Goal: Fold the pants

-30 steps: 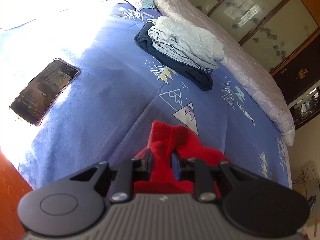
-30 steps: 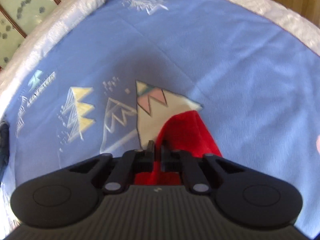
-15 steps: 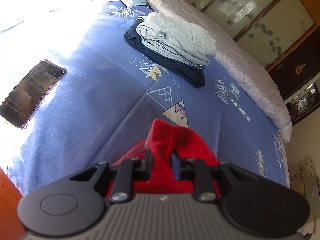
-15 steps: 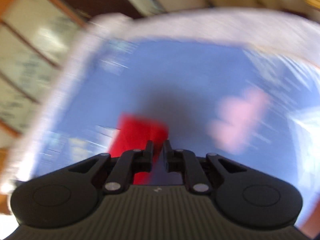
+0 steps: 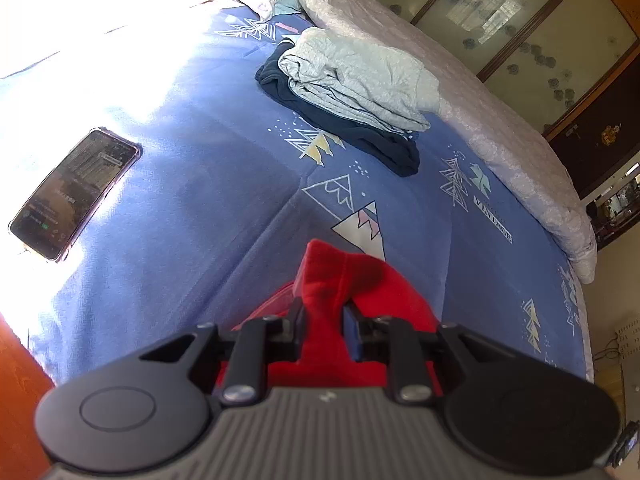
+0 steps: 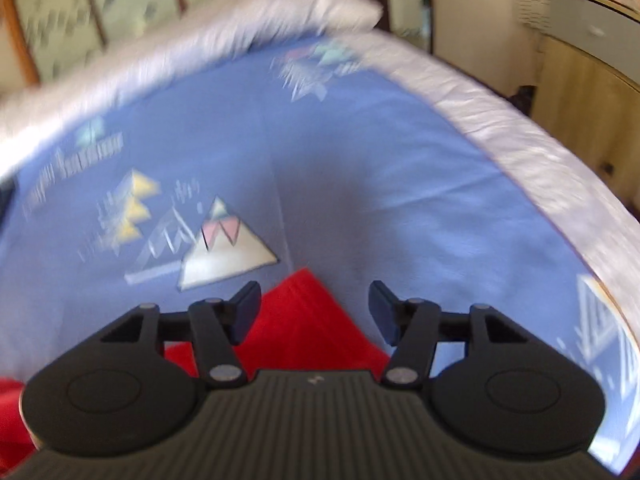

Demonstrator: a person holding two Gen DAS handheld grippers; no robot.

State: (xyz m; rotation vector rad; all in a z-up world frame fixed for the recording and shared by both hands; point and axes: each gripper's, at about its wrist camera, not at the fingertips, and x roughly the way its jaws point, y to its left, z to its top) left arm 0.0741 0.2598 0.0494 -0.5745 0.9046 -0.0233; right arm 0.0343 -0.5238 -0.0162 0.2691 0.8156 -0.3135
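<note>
The red pants [image 5: 344,280] lie on the blue patterned bedsheet [image 5: 200,168]. My left gripper [image 5: 324,316] is shut on a bunched fold of the red pants, just above the sheet. In the right wrist view, my right gripper [image 6: 314,308] is open and empty, its fingers standing apart over a flat corner of the red pants [image 6: 304,320] that lies on the sheet [image 6: 400,200]. This view is blurred by motion.
A smartphone [image 5: 76,192] lies on the sheet at the left. A stack of folded clothes, pale grey on dark navy [image 5: 352,92], sits further back. A white quilt [image 5: 500,128] runs along the far bed edge, with wardrobe doors [image 5: 520,20] behind.
My right gripper has opened and let go of the red pants, which now lie flat on the sheet. My left gripper keeps its hold and has shifted little.
</note>
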